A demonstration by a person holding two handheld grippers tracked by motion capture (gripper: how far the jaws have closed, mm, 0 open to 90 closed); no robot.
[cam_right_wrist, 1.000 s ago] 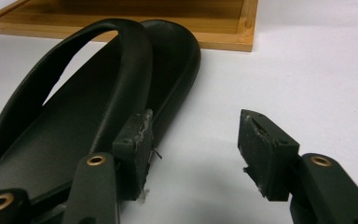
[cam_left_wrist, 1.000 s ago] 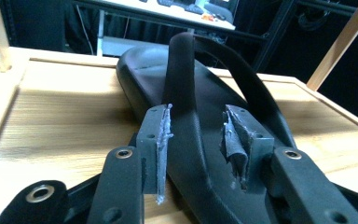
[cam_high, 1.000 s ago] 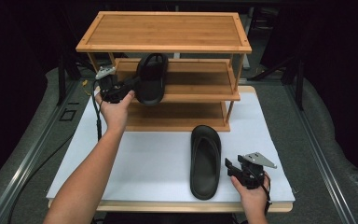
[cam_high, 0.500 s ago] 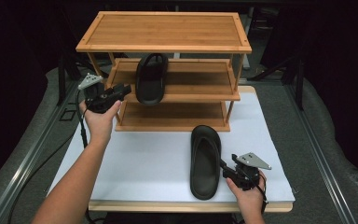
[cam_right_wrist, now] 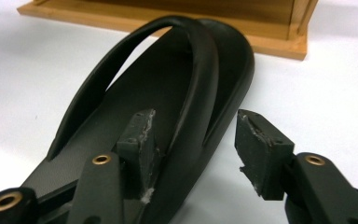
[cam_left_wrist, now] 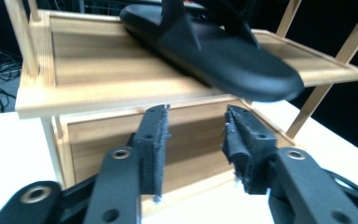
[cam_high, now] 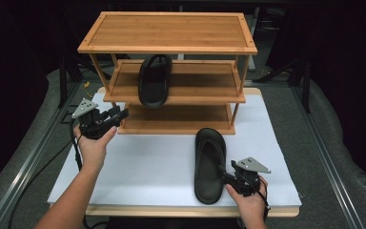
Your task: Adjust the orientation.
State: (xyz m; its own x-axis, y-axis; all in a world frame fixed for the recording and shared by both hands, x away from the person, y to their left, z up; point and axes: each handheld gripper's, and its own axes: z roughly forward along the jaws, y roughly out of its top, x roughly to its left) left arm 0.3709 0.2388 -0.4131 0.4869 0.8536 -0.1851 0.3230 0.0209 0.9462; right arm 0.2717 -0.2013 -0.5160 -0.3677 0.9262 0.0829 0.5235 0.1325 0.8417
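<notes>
My left gripper [cam_high: 119,113] and right gripper [cam_high: 225,172] are black, each topped with a grey three-cornered plate; jaws carry worn pads and brass-ringed screws.

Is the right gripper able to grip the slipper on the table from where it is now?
Probably yes. The right gripper is open, with its jaws on either side of the edge of the slipper on the white table. Nothing lies between them.

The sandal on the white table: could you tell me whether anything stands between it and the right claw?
Nothing visible does. The right claw is open, its jaws straddling the edge of the sandal on the table, one jaw over the footbed, the other outside above the white table.
</notes>
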